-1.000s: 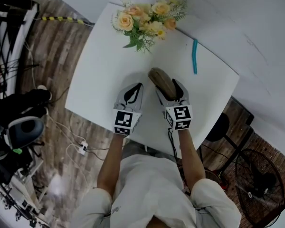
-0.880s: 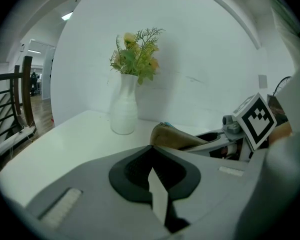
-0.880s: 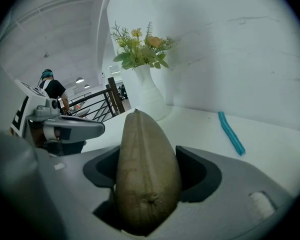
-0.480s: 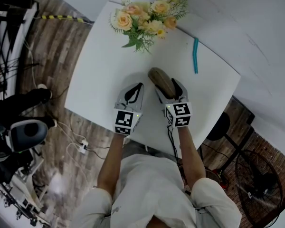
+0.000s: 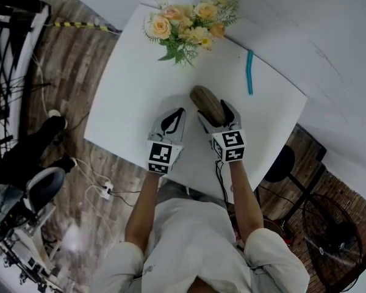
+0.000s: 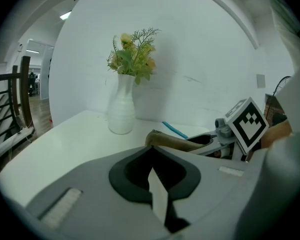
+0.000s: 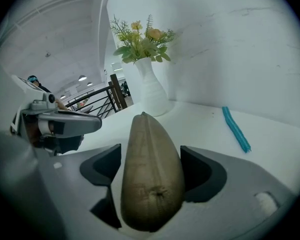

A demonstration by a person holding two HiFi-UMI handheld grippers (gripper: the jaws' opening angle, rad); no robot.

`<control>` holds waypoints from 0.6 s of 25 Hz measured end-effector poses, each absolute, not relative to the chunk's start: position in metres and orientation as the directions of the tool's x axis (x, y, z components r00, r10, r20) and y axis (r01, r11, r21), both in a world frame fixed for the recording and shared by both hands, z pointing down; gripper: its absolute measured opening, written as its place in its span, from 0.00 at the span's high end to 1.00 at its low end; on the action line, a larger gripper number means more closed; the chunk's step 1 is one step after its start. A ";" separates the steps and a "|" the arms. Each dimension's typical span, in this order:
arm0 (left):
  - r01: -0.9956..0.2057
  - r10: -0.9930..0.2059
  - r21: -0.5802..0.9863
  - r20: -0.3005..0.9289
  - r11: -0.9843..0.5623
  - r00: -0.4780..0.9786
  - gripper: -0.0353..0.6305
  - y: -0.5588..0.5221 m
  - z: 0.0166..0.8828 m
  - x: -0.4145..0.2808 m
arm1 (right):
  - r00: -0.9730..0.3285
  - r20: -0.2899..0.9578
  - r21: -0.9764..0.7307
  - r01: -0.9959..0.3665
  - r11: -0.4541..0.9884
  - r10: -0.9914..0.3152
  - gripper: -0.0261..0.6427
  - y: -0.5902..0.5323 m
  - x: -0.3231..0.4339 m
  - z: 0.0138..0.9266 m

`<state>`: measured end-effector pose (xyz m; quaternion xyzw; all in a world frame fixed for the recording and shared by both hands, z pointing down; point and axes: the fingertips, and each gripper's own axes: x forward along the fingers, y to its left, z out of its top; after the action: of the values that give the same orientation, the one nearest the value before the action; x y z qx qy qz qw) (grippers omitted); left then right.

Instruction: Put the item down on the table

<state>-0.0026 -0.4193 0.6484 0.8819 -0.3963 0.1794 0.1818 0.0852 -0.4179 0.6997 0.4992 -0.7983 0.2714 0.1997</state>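
- White tabletop [image 5: 125, 102], plain, with its far side against a white wall [image 5: 335, 35].
- White vase [image 6: 121, 111] of yellow-peach flowers [image 5: 186, 23] stands at the far edge. A blue strip [image 5: 250, 72] lies flat to its right near the wall, well apart from everything else.
- Brown item [image 5: 206, 102], long and tapered with a seam along its top, lies on the tabletop toward the near edge, its tip pointing toward the vase.
- Right tongs [image 7: 150, 151] straddle the item's rear half, jaws opening. A white sliver shows between the left pad and the item, so it is not clamped.
- Left tongs [image 5: 179, 111] are just beside the item on its left, tips together with nothing in them.
- The floor is dark wood planks [image 5: 67, 66]. A black railing [image 5: 12, 29] is at upper left. Cables run to a white power strip [image 5: 105, 190] below the tabletop's near-left edge.
- Black stool [image 5: 287, 160] at right, partly hidden behind the tabletop corner. A floor fan [image 5: 329, 237] stands beyond it.
- Dark gear [image 5: 24, 182] at lower left of the head view. Cannot make out what it is.
- The item's rear end is hidden under the right tongs in the head view. Whether the right pad touches it is unclear.
- Cannot tell whether the left tongs rest on the tabletop or sit just above it.
- In the head view the flowers cover the vase.
- Person [image 5: 189, 243] seen from above: only forearms and a light shirt show, cut off at the bottom edge.
- The room past the railing in the left gripper view is dim and too small to read.
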 end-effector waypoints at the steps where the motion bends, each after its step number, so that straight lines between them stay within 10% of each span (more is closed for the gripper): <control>1: -0.763 -0.634 0.177 0.458 -0.622 0.623 0.92 -0.419 0.647 -0.003 | -0.419 0.589 -0.227 -0.906 0.356 -0.691 0.40 -0.418 0.085 0.699; 15: -0.754 -0.654 0.156 0.406 -0.639 0.638 0.92 -0.410 0.624 -0.017 | -0.354 0.537 -0.126 -0.931 0.342 -0.766 0.38 -0.409 0.092 0.666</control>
<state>-0.0167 -0.4100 0.6236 0.8912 -0.3948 0.1582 0.1577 0.0923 -0.4088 0.6665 0.5336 -0.7952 0.2109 0.1960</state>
